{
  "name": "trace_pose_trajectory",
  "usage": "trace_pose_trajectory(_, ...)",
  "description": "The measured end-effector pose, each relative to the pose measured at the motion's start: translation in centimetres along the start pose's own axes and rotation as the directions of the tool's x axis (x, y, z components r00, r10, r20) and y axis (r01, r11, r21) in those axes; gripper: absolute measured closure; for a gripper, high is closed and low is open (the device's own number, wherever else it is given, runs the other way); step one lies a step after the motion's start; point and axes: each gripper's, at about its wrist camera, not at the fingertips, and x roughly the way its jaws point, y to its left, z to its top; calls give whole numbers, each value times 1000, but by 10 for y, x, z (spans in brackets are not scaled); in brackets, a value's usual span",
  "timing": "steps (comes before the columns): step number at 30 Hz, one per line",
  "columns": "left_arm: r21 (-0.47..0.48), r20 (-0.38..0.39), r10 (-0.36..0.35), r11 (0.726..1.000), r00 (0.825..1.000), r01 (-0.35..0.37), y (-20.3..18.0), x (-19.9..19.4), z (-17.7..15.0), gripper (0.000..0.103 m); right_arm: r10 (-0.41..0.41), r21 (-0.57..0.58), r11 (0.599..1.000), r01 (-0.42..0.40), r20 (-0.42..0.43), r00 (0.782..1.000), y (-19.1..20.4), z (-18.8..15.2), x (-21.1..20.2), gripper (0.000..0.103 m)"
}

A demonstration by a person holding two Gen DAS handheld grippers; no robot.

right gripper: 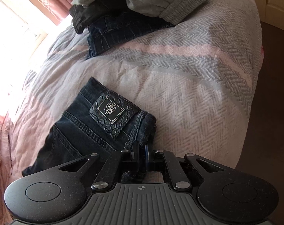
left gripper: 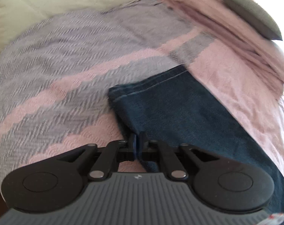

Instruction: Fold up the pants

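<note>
Dark blue jeans (left gripper: 171, 108) lie on a bed covered by a grey and pink herringbone blanket (left gripper: 57, 60). In the left wrist view the hem end of the legs shows, stitched edge at the far side, and my left gripper (left gripper: 137, 138) is shut on the denim edge near the camera. In the right wrist view the waistband end of the jeans (right gripper: 82, 129) shows, with a black leather brand patch (right gripper: 112, 112). My right gripper (right gripper: 141, 150) is shut on the waistband corner by a belt loop.
A pile of other clothes (right gripper: 134, 5), grey sweatpants over dark denim, sits at the far end of the bed. A pink sheet (left gripper: 226, 37) and a grey cushion (left gripper: 248, 11) lie beside the jeans. Brown floor (right gripper: 273, 93) borders the bed's right edge.
</note>
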Motion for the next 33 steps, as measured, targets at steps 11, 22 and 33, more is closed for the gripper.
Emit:
trace_pose_trajectory(11, 22, 39, -29, 999, 999, 28, 16, -9, 20, 79, -232, -279, 926, 253, 107, 967, 46, -18, -17, 60)
trace_pose_trajectory(22, 287, 43, 74, 954, 996, -83, 27, 9, 61, 58, -248, -467, 823, 323, 216, 944, 107, -104, -25, 59)
trace_pose_trajectory(33, 563, 60, -81, 826, 995, 33, -18, -4, 50, 69, -207, -674, 711, 201, 72, 976, 178, -214, 16, 59)
